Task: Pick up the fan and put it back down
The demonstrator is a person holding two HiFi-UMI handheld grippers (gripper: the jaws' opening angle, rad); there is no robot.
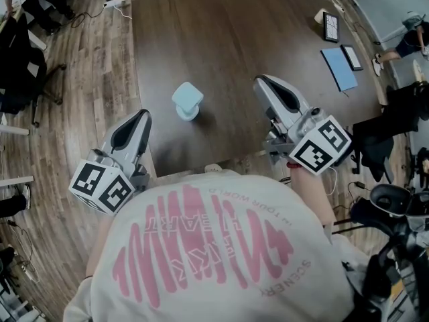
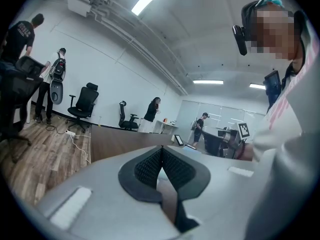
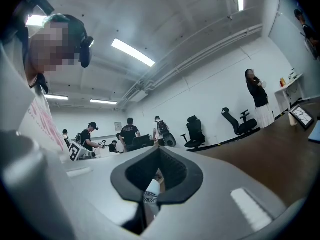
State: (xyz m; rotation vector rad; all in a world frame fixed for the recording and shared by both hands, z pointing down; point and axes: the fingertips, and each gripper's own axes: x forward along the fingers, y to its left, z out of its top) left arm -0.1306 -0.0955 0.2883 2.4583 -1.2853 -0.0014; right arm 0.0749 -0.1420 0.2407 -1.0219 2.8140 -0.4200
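White shirt (image 1: 208,247), pink print: "HEART" and "SCENERY" legible, inverted. Left gripper (image 1: 141,118) and right gripper (image 1: 263,84): both jaw pairs pressed together, nothing held. Small pale-blue desk fan (image 1: 187,101) stands on dark brown wooden table (image 1: 234,39), left gripper at its 7 o'clock, right at 3 o'clock, both apart from it

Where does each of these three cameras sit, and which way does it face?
Head view: on the person's head, facing steeply down at table and fan; shows shirt, left gripper, right gripper.
Left gripper view: on that gripper, facing along its shut jaws across the room; sleeve at right.
Right gripper view: on that gripper, facing along its shut jaws toward the fan; shirt at left.
Shared: head and right gripper views both show the fan.
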